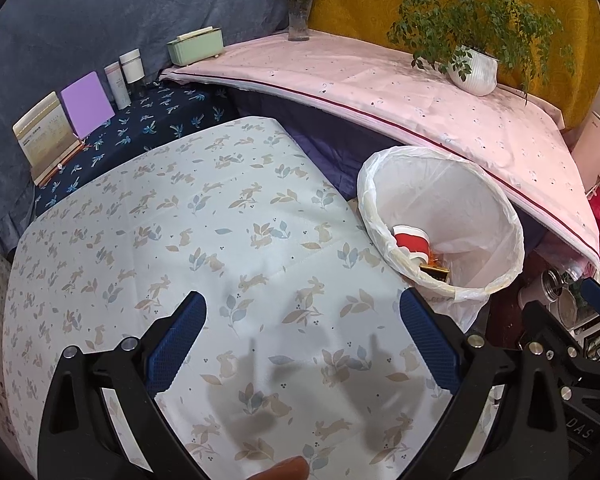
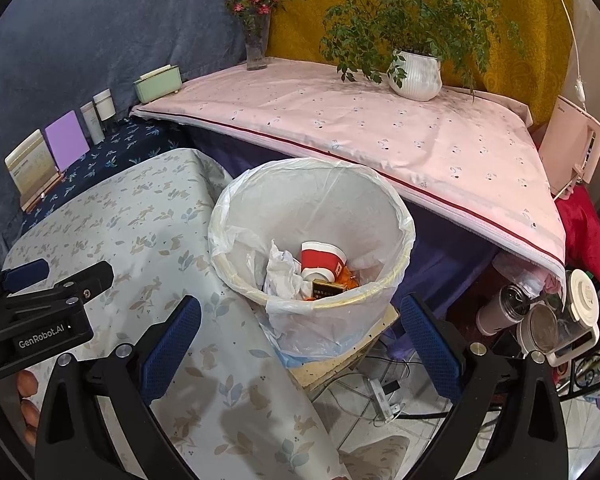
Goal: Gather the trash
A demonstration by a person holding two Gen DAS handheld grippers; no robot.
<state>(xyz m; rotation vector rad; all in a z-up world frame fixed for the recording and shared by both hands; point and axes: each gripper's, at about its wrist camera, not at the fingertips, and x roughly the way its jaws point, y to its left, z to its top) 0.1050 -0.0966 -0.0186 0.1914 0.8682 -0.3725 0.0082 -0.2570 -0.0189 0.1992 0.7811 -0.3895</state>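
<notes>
The right gripper (image 2: 300,348) is hovering with fingers wide apart and empty, the trash bin (image 2: 312,300) lying at twelve o'clock, nearer than to the also open left gripper (image 1: 304,344).

**Black frames, blue pads**

Both the left gripper (image 1: 302,320) and right gripper (image 2: 300,324) have black angular arms with silver screws behind the jaws, which carry blue textured pads (image 1: 178,340). White "GenRobot.AI" lettering (image 2: 41,338) marks the left gripper's body.

Both wrist views look down, sharing the bin (image 1: 496,216).
</notes>
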